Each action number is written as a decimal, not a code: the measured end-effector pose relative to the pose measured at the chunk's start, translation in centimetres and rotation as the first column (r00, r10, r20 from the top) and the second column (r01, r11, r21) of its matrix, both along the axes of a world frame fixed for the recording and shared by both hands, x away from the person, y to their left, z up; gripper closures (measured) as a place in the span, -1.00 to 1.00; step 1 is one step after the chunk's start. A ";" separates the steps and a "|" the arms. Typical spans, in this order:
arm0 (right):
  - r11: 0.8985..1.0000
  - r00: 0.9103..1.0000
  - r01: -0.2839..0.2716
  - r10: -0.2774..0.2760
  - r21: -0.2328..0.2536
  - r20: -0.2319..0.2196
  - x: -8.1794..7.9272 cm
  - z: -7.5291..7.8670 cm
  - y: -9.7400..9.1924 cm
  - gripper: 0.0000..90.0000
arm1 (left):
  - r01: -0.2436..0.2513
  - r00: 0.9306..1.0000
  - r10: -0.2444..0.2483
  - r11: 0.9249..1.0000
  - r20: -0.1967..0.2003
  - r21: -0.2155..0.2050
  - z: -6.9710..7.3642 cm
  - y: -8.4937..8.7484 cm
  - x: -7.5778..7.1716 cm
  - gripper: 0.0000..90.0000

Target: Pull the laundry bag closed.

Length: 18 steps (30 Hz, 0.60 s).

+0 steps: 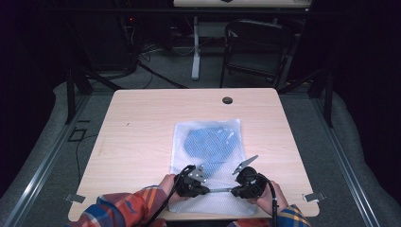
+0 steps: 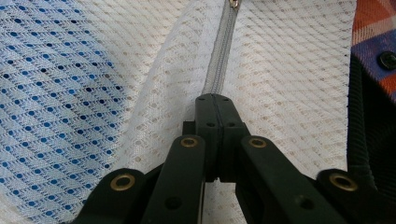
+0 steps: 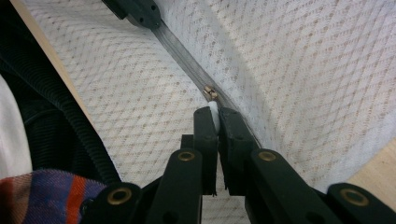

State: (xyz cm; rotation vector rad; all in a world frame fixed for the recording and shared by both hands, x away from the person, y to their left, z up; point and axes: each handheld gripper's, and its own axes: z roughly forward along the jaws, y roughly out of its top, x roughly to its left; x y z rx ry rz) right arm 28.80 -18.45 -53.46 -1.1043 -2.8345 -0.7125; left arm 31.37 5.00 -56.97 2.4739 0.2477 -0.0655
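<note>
Limp, light mesh laundry bag (image 1: 208, 156): left gripper (image 2: 215, 109) clamped on the zipper tape (image 2: 219, 60), right gripper (image 3: 215, 122) pinching the white pull tab (image 3: 214, 114) just ahead

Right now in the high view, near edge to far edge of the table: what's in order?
left gripper and right gripper on the zipper → blue item inside the mesh bag → cable hole.
</note>
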 end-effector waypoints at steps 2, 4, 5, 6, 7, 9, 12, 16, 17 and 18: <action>1.000 1.000 -0.001 0.001 0.000 -0.001 0.0 0.0 -0.1 0.93 | -0.001 1.000 0.001 1.000 -0.001 0.000 0.0 0.0 0.0 1.00; 1.000 1.000 0.006 -0.006 0.006 -0.007 0.0 0.0 -0.2 0.93 | 0.001 1.000 -0.001 1.000 0.001 -0.001 0.0 0.0 0.0 1.00; 1.000 1.000 0.008 -0.008 0.003 -0.004 0.0 0.0 -0.3 0.93 | -0.001 1.000 0.001 1.000 0.000 -0.001 0.0 0.0 0.0 1.00; 1.000 1.000 0.008 -0.008 0.001 -0.005 -0.1 0.0 -0.3 0.93 | -0.001 1.000 0.001 1.000 -0.001 0.000 0.0 0.0 0.0 1.00; 1.000 1.000 0.006 -0.006 -0.001 -0.004 -0.1 0.0 -0.3 0.93 | 0.000 1.000 0.000 1.000 0.000 -0.001 0.0 0.0 0.0 1.00; 1.000 1.000 0.005 -0.005 0.005 -0.007 -0.1 0.1 -0.4 0.93 | 0.002 1.000 -0.002 1.000 0.000 0.003 0.0 0.0 0.0 1.00; 1.000 1.000 0.014 -0.014 0.007 -0.006 -0.1 0.1 -0.6 0.93 | 0.002 1.000 -0.002 1.000 -0.001 0.003 0.0 0.0 0.0 1.00; 1.000 1.000 0.019 -0.019 0.004 -0.003 -0.2 0.1 -1.0 0.93 | 0.002 1.000 -0.002 1.000 -0.001 0.003 0.0 0.0 0.0 1.00; 1.000 1.000 0.021 -0.021 0.011 -0.008 -0.2 0.2 -1.0 0.93 | 0.002 1.000 -0.002 1.000 0.001 0.009 0.1 0.0 0.0 1.00; 1.000 1.000 0.018 -0.018 0.003 -0.005 -0.2 0.2 -1.1 0.93 | 0.001 1.000 -0.001 1.000 0.000 0.004 0.0 0.0 0.0 1.00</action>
